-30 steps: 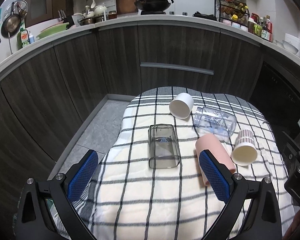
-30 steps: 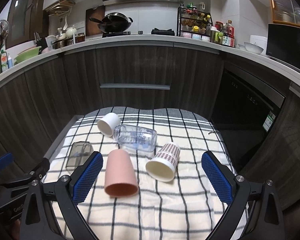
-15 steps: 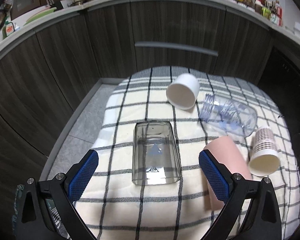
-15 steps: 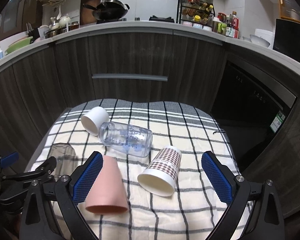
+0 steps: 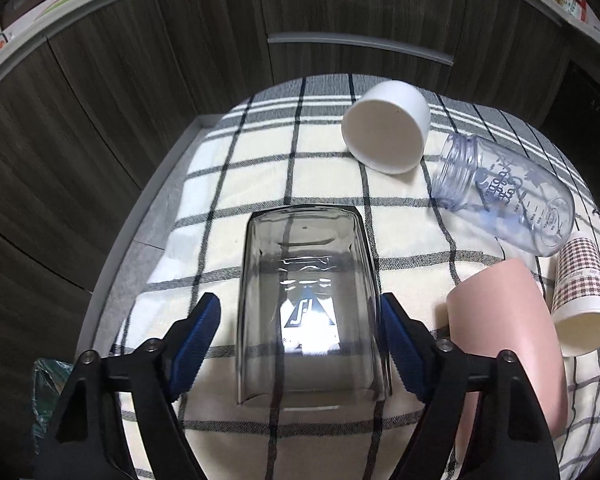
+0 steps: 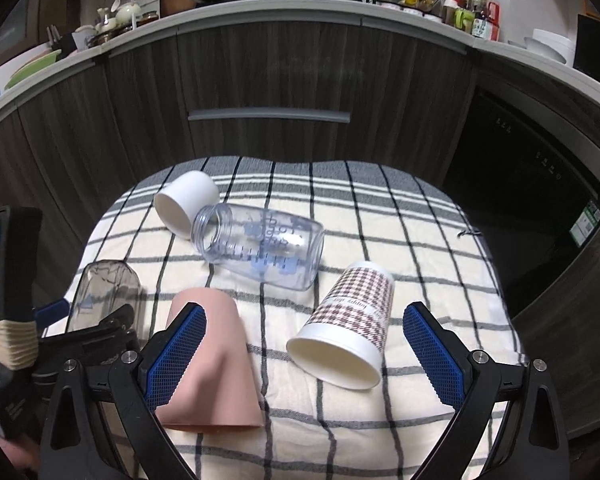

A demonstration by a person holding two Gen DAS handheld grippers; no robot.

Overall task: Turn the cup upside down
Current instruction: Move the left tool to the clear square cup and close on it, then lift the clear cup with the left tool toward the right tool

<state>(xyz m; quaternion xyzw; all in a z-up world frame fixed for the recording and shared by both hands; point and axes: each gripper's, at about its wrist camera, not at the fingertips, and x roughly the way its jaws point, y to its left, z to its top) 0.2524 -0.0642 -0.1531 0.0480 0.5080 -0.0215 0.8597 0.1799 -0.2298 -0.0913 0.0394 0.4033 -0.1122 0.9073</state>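
Note:
A smoky clear glass cup [image 5: 308, 308] lies on its side on the checked cloth [image 5: 260, 184]. My left gripper [image 5: 300, 344] is open around it: the right blue pad touches its side, the left pad stands a little apart. The cup also shows at the left in the right wrist view [image 6: 104, 296], with the left gripper around it. My right gripper [image 6: 300, 356] is open and empty above the cloth [image 6: 420, 240], with a pink cup [image 6: 212, 360] at its left pad and a patterned paper cup [image 6: 348, 332] lying between its pads.
A white cup [image 5: 386, 128] and a clear baby bottle [image 5: 504, 196] lie on their sides behind. The pink cup [image 5: 508, 336] and the paper cup [image 5: 580, 296] lie right of my left gripper. Dark cabinets [image 6: 268, 80] stand beyond the table's far edge.
My left gripper has moved forward and down until its pads straddle the glass cup, and its jaws have narrowed. My right gripper has moved slightly forward and stays wide open.

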